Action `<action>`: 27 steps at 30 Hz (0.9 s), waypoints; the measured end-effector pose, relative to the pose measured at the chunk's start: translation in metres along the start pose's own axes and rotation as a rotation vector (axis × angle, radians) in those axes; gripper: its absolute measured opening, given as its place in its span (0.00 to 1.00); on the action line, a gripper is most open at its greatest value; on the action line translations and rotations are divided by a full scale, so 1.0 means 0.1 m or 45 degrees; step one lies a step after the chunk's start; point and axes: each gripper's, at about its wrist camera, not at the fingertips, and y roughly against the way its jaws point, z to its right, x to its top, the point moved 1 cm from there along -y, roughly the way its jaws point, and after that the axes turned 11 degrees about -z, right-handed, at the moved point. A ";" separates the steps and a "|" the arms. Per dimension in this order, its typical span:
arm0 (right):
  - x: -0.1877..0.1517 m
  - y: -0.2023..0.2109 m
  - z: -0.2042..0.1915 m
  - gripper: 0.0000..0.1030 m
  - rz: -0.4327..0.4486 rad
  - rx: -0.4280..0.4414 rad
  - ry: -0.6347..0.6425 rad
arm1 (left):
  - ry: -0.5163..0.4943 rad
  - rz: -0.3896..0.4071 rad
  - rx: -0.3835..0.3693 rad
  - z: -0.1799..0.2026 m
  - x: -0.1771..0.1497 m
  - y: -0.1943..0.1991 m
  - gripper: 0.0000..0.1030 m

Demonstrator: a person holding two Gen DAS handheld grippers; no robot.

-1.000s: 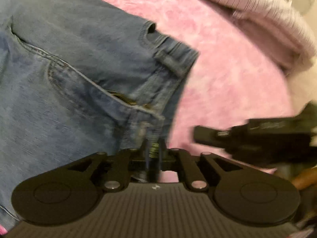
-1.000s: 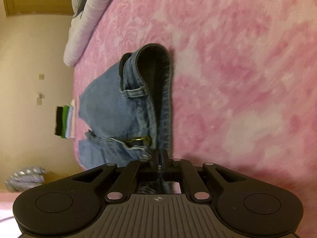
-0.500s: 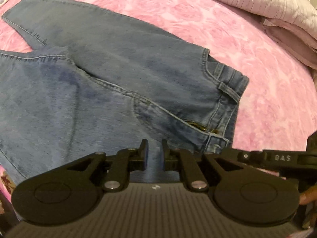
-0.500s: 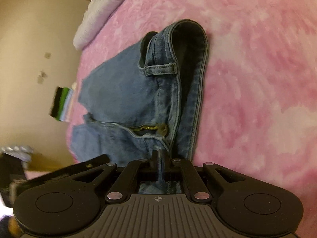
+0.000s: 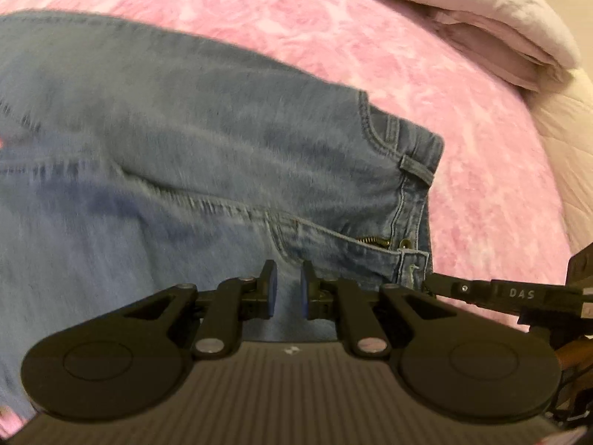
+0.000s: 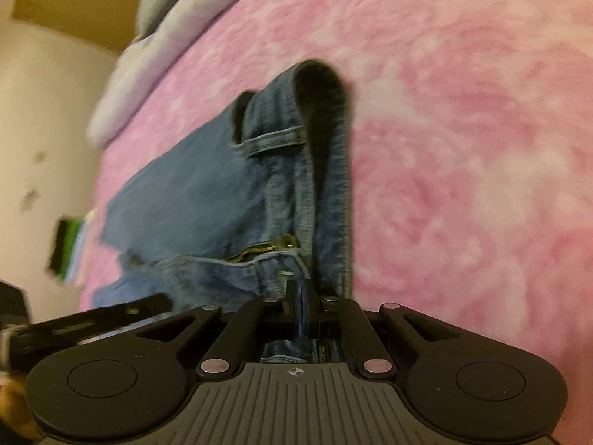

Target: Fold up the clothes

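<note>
Blue jeans (image 5: 185,129) lie spread on the pink bedcover (image 5: 481,148), zip and waistband to the right. My left gripper (image 5: 286,274) hovers over the denim just left of the zip. Its jaws stand slightly apart and open, with nothing pinched between the pads. My right gripper (image 6: 302,289) is shut on the jeans' waistband (image 6: 296,230) near the button, and the waistband runs away from it in an upright fold. In the left wrist view the right gripper (image 5: 481,291) shows at the right edge. The left gripper's finger (image 6: 92,322) reaches into the right wrist view at lower left.
A folded pale quilt (image 5: 463,11) lies along the bed's far edge, also visible as the quilt (image 6: 148,59). A small stack of green and dark items (image 6: 68,248) sits past the bed's edge by the beige wall. Pink cover stretches to the right of the jeans (image 6: 463,148).
My left gripper let go of the waistband, opened and slid left over the jeans. The right gripper kept its grip and drew the waistband along, so the jeans now look closer.
</note>
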 end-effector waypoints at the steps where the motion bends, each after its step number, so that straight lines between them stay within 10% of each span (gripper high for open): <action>1: -0.08 0.02 -0.07 0.02 0.045 -0.039 -0.020 | -0.033 -0.005 -0.014 -0.05 0.03 0.03 0.08; 6: -0.36 0.15 -0.32 0.04 0.237 -0.085 -0.121 | -0.154 -0.047 -0.036 -0.35 0.08 0.17 0.08; 16: -0.45 0.05 -0.29 0.40 0.241 -0.051 -0.171 | -0.220 -0.061 -0.031 -0.67 0.07 0.25 0.08; 22: -0.60 -0.05 -0.27 0.40 0.198 -0.061 -0.238 | -0.134 -0.181 0.096 -0.79 0.00 -0.07 0.16; 27: -0.58 0.19 -0.57 0.40 0.273 -0.046 -0.107 | -0.116 -0.069 0.073 -0.68 -0.14 0.23 0.16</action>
